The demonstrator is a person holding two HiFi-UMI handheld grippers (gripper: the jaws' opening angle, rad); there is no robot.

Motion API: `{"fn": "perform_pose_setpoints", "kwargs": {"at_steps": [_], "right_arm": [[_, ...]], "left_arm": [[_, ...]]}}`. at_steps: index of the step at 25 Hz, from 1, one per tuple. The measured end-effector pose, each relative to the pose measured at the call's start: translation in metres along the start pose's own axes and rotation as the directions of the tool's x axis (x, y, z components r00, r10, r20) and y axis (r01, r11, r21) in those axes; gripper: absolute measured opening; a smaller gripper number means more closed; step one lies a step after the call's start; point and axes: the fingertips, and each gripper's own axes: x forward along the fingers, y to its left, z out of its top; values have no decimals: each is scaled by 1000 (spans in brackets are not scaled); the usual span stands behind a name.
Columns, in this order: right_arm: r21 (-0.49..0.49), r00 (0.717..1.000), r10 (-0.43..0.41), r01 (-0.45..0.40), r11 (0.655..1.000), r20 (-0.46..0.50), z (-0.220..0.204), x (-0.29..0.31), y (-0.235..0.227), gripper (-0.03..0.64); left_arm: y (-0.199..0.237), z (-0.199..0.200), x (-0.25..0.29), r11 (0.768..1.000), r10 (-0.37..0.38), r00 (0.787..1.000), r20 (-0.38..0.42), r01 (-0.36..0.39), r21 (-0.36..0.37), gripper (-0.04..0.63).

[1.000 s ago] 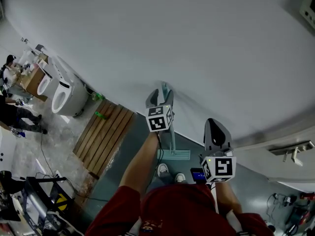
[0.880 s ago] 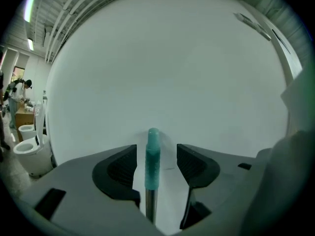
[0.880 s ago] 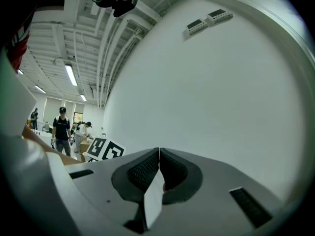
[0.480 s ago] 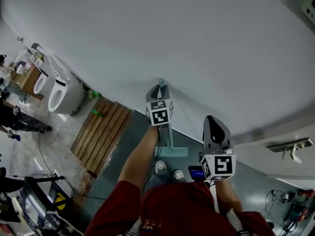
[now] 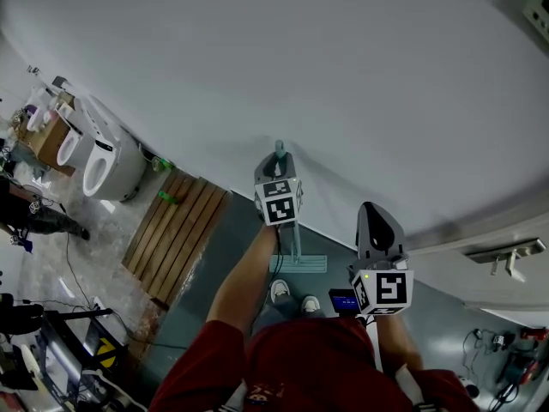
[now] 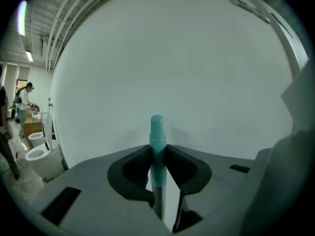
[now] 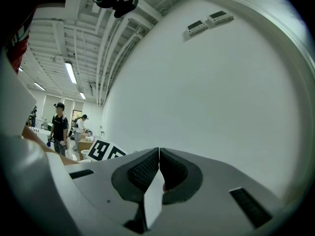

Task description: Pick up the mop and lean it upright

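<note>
Two claws are reaching toward a pale wall [image 5: 343,75] in the head view. The left claw [image 5: 277,165] is pinching the mop [image 5: 297,244] near the top of its handle. Its jaws have just been closing, and in the left gripper view both dark pads [image 6: 132,167] are pressing on the teal grip [image 6: 157,132] from either side. The grip's rounded tip is sticking up above them, and the metal shaft is running down below.

The mop is standing nearly upright. Its flat teal head [image 5: 302,265] is lying on the grey floor [image 5: 214,256] at the foot of the wall, just ahead of the person's shoes [image 5: 294,298]. Whether the top of the handle is touching the wall cannot be told.

The right claw [image 5: 378,218] is hanging to the right of the mop, well apart from it. In the right gripper view its jaws are pressing together with nothing between them.

Off to the left, a slatted wooden panel [image 5: 176,234] is lying on the floor, and beyond it two white toilets [image 5: 101,166] are standing along the wall. People are standing in the far left background.
</note>
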Motion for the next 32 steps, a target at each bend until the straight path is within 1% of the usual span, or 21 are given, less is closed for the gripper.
{"fn": "perform_pose_setpoints", "kwargs": {"at_steps": [4,7,11,20,25,32], "right_arm": [[7,1000,0,0,1000,5,-1,-2,-1,18],[10,1000,5,-5,1000,7,-2,-3,1,18],[14,1000,11,-11,1000,8,-4,-4,2,18],[12,1000,14,-14,1000,7,-6,-8,-2,18],[25,1000,1,-1,1000,-1,-11,-10,-8,18],[27,1000,6,-6,1000,13,-7,-12,-8,18]], "left_arm": [[-9,-3,-26,1000,12,1000,22,-13,11,107],[-16,-3,-50,999,21,998,59,-23,34,107],[-28,-6,-71,998,16,995,95,-21,56,107],[-41,-14,-111,997,12,992,127,-21,72,107],[-47,-20,-136,997,6,990,144,-17,76,107],[-50,-22,-151,997,-9,988,152,-3,77,107]]}}
